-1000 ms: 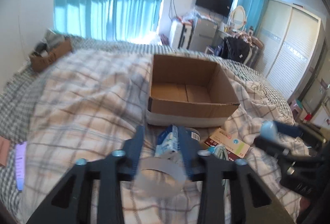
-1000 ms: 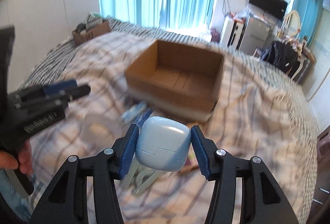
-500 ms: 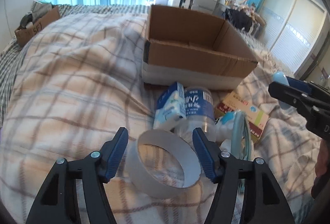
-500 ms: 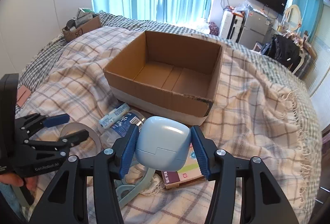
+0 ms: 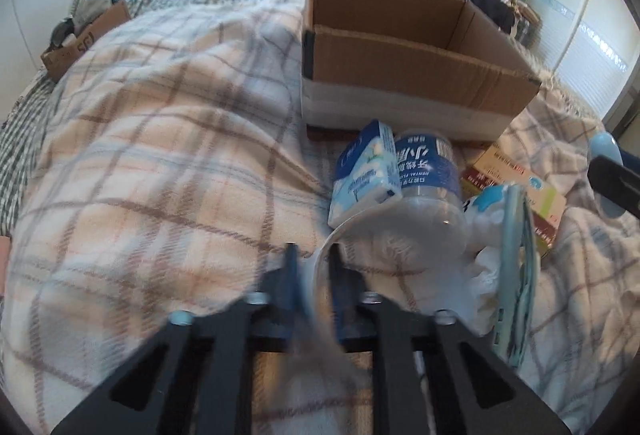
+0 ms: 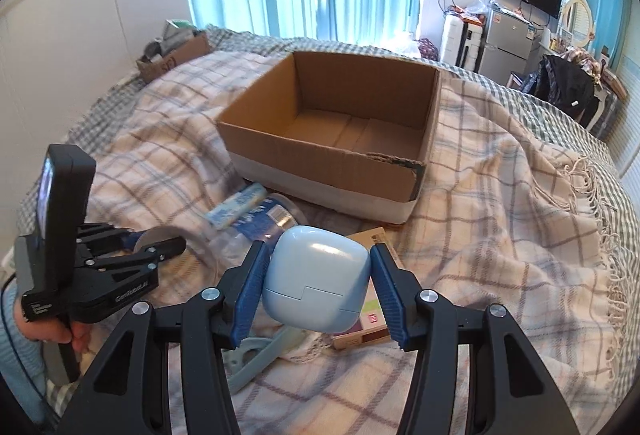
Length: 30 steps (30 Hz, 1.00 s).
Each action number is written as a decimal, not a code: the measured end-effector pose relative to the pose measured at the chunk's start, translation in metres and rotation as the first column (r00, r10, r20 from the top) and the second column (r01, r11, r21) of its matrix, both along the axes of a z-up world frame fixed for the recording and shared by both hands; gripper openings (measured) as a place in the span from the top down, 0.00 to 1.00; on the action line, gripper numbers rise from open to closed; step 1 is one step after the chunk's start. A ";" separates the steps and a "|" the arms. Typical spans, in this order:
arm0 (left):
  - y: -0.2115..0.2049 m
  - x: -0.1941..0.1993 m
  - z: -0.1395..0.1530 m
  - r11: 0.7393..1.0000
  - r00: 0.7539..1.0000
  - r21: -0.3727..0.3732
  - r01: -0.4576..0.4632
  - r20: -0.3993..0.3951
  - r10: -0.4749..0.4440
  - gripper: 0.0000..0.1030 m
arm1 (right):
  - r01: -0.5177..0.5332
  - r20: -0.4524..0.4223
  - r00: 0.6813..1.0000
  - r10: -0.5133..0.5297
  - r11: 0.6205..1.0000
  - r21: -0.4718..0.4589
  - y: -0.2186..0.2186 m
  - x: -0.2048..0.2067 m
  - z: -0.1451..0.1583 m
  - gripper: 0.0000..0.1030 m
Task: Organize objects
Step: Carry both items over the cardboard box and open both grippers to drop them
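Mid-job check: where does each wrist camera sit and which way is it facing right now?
Left wrist: on the left hand-held gripper, low over the blanket, facing the cardboard box; fingers pinch the tape roll.
Right wrist: on the right hand-held gripper, higher, facing the box; fingers clamp the blue case; the left gripper shows.
Shared: box, bottle.

The cardboard box [image 6: 340, 139] stands open at the top, its floor bare, so a gripper can come down into it from above. Just in front of its near wall, a tissue pack [image 5: 366, 171], a plastic bottle [image 5: 428, 179] and a flat carton [image 5: 520, 187] crowd the blanket [image 5: 160, 155]. Left of them the blanket lies open.
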<state>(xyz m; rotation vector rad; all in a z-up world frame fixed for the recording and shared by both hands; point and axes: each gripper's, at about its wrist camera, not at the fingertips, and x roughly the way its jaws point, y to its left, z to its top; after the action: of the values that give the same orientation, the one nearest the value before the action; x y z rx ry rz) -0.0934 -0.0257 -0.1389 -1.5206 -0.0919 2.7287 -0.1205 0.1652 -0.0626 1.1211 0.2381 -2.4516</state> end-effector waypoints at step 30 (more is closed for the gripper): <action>0.025 -0.150 0.106 0.994 0.964 -0.048 0.097 -0.245 -0.106 0.96 | 0.032 -0.169 0.985 -0.021 0.998 0.063 -0.026 -0.137 0.075 0.50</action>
<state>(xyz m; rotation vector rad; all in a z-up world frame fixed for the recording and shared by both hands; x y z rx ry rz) -0.2434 -0.0012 -0.0327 -1.1430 0.0379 2.8231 -0.2574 0.1387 0.0125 0.9481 0.3591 -2.5818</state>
